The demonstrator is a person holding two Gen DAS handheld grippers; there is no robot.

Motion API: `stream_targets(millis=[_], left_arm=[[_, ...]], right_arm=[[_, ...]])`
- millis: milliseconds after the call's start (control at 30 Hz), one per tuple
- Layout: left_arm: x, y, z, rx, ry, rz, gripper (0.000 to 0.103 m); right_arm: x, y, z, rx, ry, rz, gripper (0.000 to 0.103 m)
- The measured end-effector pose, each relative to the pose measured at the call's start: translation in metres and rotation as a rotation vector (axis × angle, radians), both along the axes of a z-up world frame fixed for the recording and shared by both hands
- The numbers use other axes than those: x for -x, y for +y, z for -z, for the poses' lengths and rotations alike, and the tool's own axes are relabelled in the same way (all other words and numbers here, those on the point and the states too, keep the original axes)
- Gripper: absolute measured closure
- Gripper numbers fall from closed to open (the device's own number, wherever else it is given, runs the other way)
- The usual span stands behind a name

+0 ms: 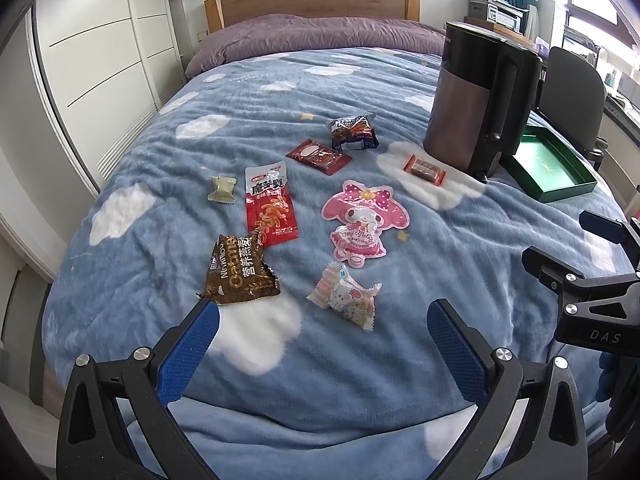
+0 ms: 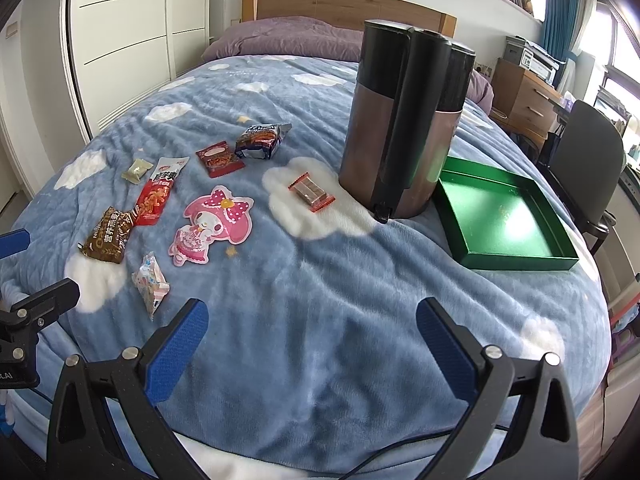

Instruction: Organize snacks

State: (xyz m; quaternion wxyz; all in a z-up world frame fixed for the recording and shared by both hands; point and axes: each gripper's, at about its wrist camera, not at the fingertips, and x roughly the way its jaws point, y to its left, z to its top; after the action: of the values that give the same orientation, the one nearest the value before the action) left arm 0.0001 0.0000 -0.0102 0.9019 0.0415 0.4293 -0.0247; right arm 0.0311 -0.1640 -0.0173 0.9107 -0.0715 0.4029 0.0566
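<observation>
Both tongs are held open and empty above the near edge of a bed: the left gripper and the right gripper, each with blue pads spread wide. A blue cloud-patterned blanket covers the bed. A tall brown and black kettle stands upright towards the right, and a green tray, nothing in it, lies just beside it on the far right. Eight snack packets are scattered to the left of the kettle. The largest near ones are a pink cartoon pouch and a brown oatmeal packet, the latter just ahead of the left gripper's left pad. A small pastel candy bag lies almost directly ahead between the left gripper's pads, its long axis slanting across them. It is judged nearer the left gripper, while the tray lies ahead and right of the right gripper.
</observation>
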Motion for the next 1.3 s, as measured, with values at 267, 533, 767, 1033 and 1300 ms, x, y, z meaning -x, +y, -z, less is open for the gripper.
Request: stream_targets(millis=[267, 533, 767, 1033, 1300], left_arm=[[0.0001, -0.0005, 0.0004, 0.0, 0.0, 0.001, 0.001], [-0.0004, -0.0001, 0.0004, 0.0, 0.002, 0.001, 0.001], [0.004, 0.0036, 0.0085, 0.002, 0.005, -0.001, 0.001], [0.0051, 0.0041, 0.0093, 0.0, 0.007, -0.001, 0.001], [0.004, 0.0041, 0.008, 0.001, 0.008, -0.001, 0.001]], right_arm=[[-0.0001, -0.0003, 0.0007, -0.001, 0.002, 0.002, 0.0], [-0.0008, -0.0001, -0.0001, -0.003, 0.006, 0.002, 0.0], [0.001, -0.0007, 0.0019, -0.004, 0.008, 0.004, 0.0], [0.0018, -0.0008, 0.001, -0.004, 0.009, 0.003, 0.0], [0.0022, 0.0008, -0.0012, -0.006, 0.01, 0.004, 0.0]])
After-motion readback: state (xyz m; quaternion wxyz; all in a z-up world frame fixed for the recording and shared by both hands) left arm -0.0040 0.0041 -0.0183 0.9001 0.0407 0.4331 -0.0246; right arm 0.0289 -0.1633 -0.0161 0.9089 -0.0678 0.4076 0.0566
